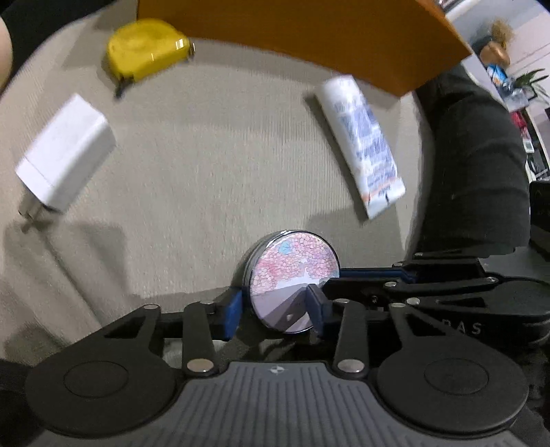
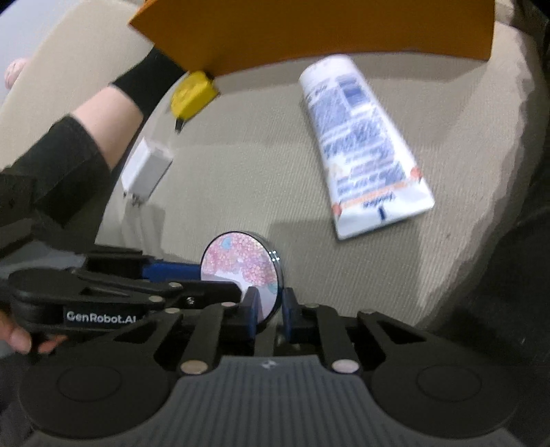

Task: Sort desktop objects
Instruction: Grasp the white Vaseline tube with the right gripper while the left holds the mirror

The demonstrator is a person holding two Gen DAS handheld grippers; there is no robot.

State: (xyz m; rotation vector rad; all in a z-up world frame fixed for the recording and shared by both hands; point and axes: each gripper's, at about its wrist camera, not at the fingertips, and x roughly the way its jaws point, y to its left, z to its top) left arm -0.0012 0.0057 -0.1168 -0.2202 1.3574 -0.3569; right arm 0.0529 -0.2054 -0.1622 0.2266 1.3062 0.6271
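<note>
A round badge (image 1: 292,278) with a pink flower picture stands on edge above the beige cloth. My left gripper (image 1: 275,309) is shut on it across its width. My right gripper (image 2: 270,309) is shut on the same badge (image 2: 240,268), pinching its thin edge. The right gripper's fingers (image 1: 371,275) reach in from the right in the left wrist view. A white tube (image 1: 361,144) with blue print lies at the right; it also shows in the right wrist view (image 2: 361,144). A yellow tape measure (image 1: 144,48) and a white charger (image 1: 65,151) lie at the left.
An orange box (image 1: 302,34) stands at the back of the cloth; it also shows in the right wrist view (image 2: 309,31). The tape measure (image 2: 192,93) and charger (image 2: 146,168) lie beside the person's left forearm (image 2: 103,113). A dark surface borders the cloth at right.
</note>
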